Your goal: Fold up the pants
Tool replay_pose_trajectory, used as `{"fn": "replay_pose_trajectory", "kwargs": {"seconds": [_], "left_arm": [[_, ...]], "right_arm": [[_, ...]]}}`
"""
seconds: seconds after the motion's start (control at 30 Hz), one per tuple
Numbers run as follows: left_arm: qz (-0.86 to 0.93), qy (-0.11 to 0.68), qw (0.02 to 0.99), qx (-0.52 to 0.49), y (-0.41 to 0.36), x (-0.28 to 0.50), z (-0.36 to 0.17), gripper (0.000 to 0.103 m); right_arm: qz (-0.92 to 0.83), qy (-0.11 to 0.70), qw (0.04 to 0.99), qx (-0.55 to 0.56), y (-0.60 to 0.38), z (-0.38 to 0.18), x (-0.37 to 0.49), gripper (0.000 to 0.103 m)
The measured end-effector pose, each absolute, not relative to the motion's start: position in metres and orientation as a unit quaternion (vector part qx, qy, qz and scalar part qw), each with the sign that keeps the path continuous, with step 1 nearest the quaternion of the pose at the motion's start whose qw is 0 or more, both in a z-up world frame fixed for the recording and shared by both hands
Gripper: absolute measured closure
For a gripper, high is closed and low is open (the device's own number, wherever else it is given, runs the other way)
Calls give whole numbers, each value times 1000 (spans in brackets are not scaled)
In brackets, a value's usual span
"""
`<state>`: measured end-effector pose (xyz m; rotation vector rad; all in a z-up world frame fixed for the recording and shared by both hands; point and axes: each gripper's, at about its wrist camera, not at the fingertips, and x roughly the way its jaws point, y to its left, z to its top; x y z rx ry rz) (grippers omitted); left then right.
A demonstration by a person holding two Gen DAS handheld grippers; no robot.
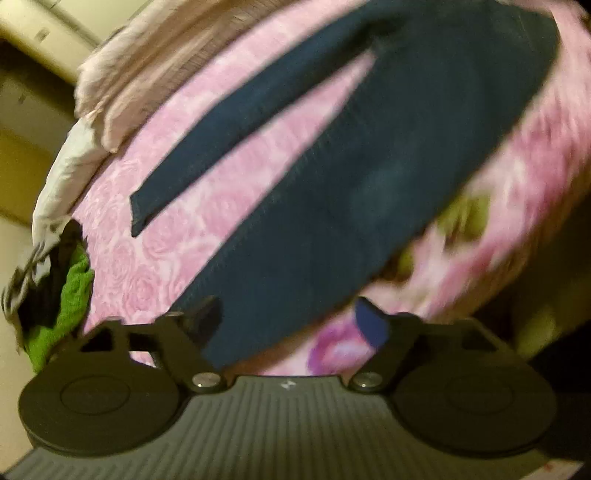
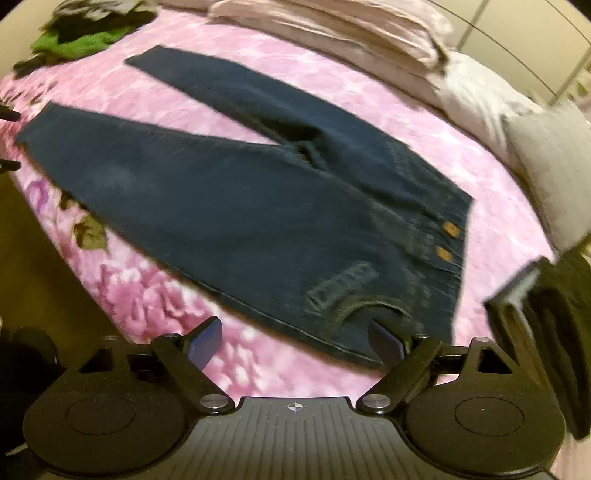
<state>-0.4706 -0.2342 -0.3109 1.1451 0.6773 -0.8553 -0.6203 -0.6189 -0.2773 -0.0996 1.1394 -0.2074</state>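
Note:
Dark blue jeans (image 2: 258, 206) lie flat on a pink floral bedspread (image 2: 155, 299), legs spread in a V toward the left and the waistband (image 2: 452, 240) with two tan patches on the right. My right gripper (image 2: 295, 339) is open just above the bed, and its right finger (image 2: 384, 341) sits at the near waistband corner by the pocket. In the left wrist view the jeans (image 1: 369, 166) stretch away from me. The hem of the near leg (image 1: 236, 332) lies between the fingers of my open left gripper (image 1: 290, 325). Both views are blurred by motion.
A green garment on a dark heap (image 2: 81, 38) lies at the bed's far left corner. Pale folded bedding (image 2: 332, 26) and white and grey pillows (image 2: 480, 92) line the far side. A stack of dark folded clothes (image 2: 546, 314) sits right of the waistband.

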Motion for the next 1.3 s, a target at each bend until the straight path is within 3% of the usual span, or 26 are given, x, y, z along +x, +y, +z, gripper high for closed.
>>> {"fn": "replay_pose_trajectory", "kwargs": {"seconds": [0.13, 0.23, 0.37, 0.67, 1.03, 1.1, 1.2, 1.27, 1.3], "left_arm": [[-382, 280, 672, 569, -217, -460, -354, 40], [-382, 246, 647, 613, -205, -450, -385, 54], [-376, 212, 637, 639, -197, -428, -409, 64], [-380, 193, 630, 649, -180, -385, -402, 95], [-373, 254, 687, 569, -202, -351, -342, 99], [-372, 252, 685, 574, -208, -349, -336, 99], [-367, 257, 684, 576, -214, -348, -332, 99], [-364, 258, 681, 580, -216, -349, -331, 99], [-363, 258, 679, 583, -217, -350, -329, 99]], "right_arm": [[-78, 526, 844, -72, -609, -299, -599, 24], [-59, 523, 846, -85, -600, -319, -580, 27], [-32, 518, 849, -105, -585, -343, -561, 27], [-42, 514, 838, -178, -581, -374, -577, 28], [-51, 527, 767, -363, -645, -424, -638, 29], [-51, 520, 763, -382, -656, -433, -642, 34], [-38, 499, 760, -413, -666, -441, -648, 49], [-36, 501, 752, -428, -673, -444, -649, 71], [-39, 506, 748, -427, -677, -443, -649, 75]]}}
